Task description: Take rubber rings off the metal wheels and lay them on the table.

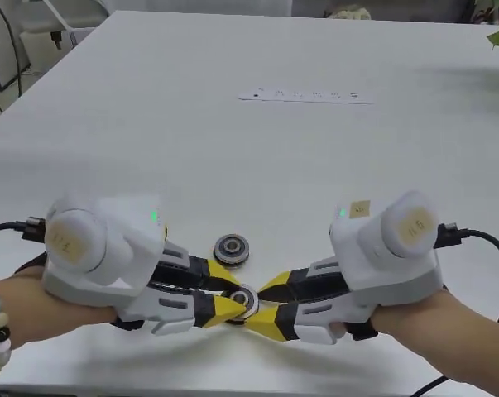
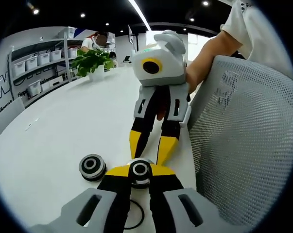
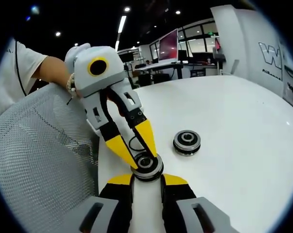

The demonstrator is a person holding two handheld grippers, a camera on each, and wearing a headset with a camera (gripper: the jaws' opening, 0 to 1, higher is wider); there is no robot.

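Tongs from both hands meet low over the white desk [image 1: 332,165], near its front edge. The left tongs [image 2: 140,171] and right tongs [image 3: 147,178] face each other. Each is closed to a narrow gap on the same metal wheel [image 1: 242,302], pinching it from opposite sides. I cannot tell whether either one grips only the rubber rim. A second wheel [image 1: 232,248] lies flat just beyond it, with its dark rim on. One loose rubber ring [image 3: 134,142] lies on the desk beneath the left tongs. The wheel is probably dense, hard and slick, so clamp it across its faces. The ring should be soft and stretchy: catch its outer edge and roll it off.
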